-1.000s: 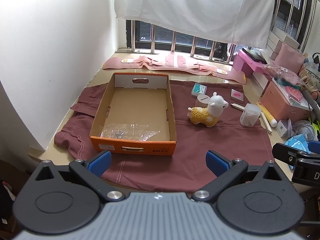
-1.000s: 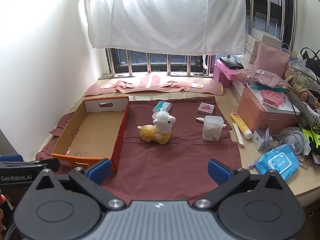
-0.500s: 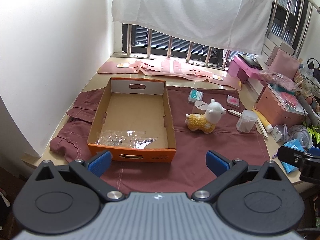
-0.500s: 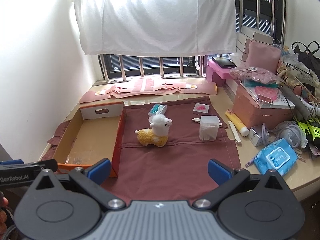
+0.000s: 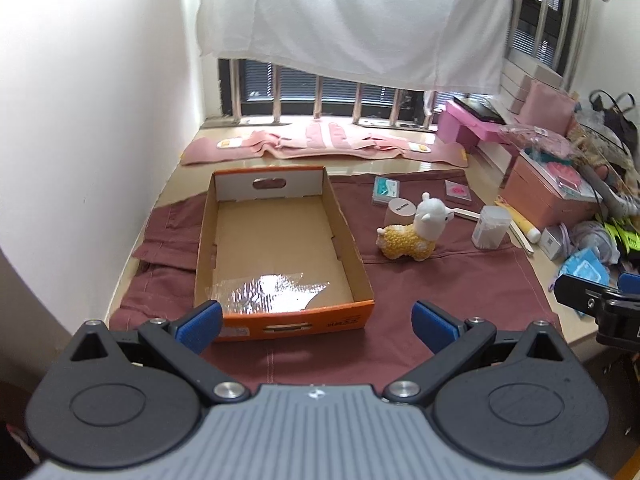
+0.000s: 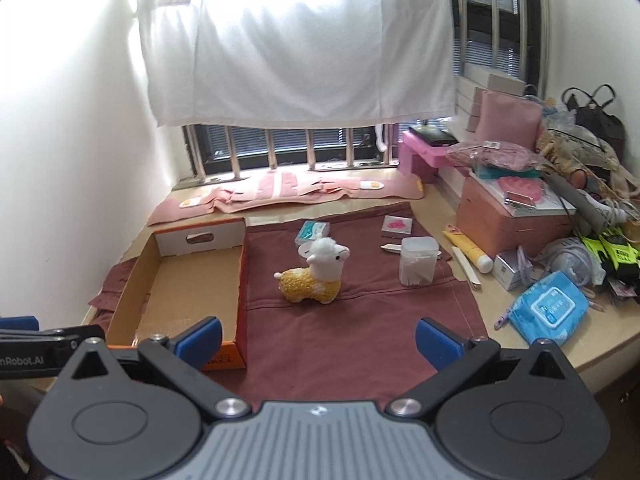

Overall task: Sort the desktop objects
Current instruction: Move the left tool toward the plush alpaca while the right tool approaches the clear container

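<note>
An open orange cardboard box [image 5: 208, 236] [image 6: 132, 292] lies on a maroon cloth [image 5: 420, 288] [image 6: 360, 320], with a clear plastic sheet [image 5: 264, 286] inside. Right of it stand a yellow-and-white plush alpaca [image 5: 414, 234] [image 6: 316, 276], a clear cotton-swab jar [image 5: 491, 227] [image 6: 418, 261], a teal packet [image 5: 386, 189] [image 6: 313, 230], a pink-print box [image 5: 458, 192] [image 6: 397, 225] and a round lidded tub [image 5: 400, 210]. My left gripper [image 5: 316, 326] is open and empty before the box's near end. My right gripper [image 6: 318, 342] is open and empty over the cloth's near edge.
Pink storage boxes [image 6: 508, 220], a blue wipes pack [image 6: 550, 306], a yellow tube [image 6: 468, 248] and clutter fill the right side. A pink mat [image 5: 320, 144] lies under the barred window. A white wall [image 5: 80, 140] runs along the left. The table edge [image 6: 580, 356] is near right.
Both grippers have pulled back and risen, so the box and objects look smaller and farther. Nothing on the table has moved.
</note>
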### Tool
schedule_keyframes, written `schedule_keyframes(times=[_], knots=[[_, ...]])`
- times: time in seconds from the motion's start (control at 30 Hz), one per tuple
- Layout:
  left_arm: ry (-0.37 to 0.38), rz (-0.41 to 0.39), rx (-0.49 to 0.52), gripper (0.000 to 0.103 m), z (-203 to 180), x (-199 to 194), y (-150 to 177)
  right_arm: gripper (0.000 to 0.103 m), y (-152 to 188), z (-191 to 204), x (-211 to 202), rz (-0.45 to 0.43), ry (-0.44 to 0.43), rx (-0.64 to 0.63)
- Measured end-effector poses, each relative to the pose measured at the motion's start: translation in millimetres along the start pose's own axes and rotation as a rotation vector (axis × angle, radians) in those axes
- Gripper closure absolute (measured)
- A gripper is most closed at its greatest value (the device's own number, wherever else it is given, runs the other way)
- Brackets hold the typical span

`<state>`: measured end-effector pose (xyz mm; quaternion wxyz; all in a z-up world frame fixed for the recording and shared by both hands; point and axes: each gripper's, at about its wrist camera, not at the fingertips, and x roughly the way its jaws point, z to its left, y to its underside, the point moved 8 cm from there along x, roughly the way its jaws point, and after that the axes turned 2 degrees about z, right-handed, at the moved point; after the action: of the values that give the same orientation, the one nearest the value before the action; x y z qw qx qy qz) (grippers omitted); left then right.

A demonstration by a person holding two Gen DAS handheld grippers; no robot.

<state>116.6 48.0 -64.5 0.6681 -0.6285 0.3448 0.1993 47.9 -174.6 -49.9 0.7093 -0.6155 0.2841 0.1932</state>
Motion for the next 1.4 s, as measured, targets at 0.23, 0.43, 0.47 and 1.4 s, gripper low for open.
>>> schedule_keyframes(times=[0.23, 0.43, 0.47, 1.4], knots=[[0.046, -0.017, 0.065, 0.0, -5.9, 3.5, -0.8, 0.0, 13.2, 1.6, -5.6, -0.002, 0.031, 0.031], [0.078, -0.037, 0.077, 0.0, -22.3, 9.5, -7.3, 0.0, 10.2, -11.5, -0.6, -0.015, 0.044, 0.053], [0.087, -0.048, 0.083, 0.0, -26.8, 10.3, -8.6, 0.0, 8.3, -14.6, 0.2, -0.025, 0.044, 0.053], [-0.001, -0.055, 0.048, 0.0, -145.4, 123.4, -34.6, 0.0, -26.0, -136.8, 136.1, -0.02, -0.042, -0.095]])
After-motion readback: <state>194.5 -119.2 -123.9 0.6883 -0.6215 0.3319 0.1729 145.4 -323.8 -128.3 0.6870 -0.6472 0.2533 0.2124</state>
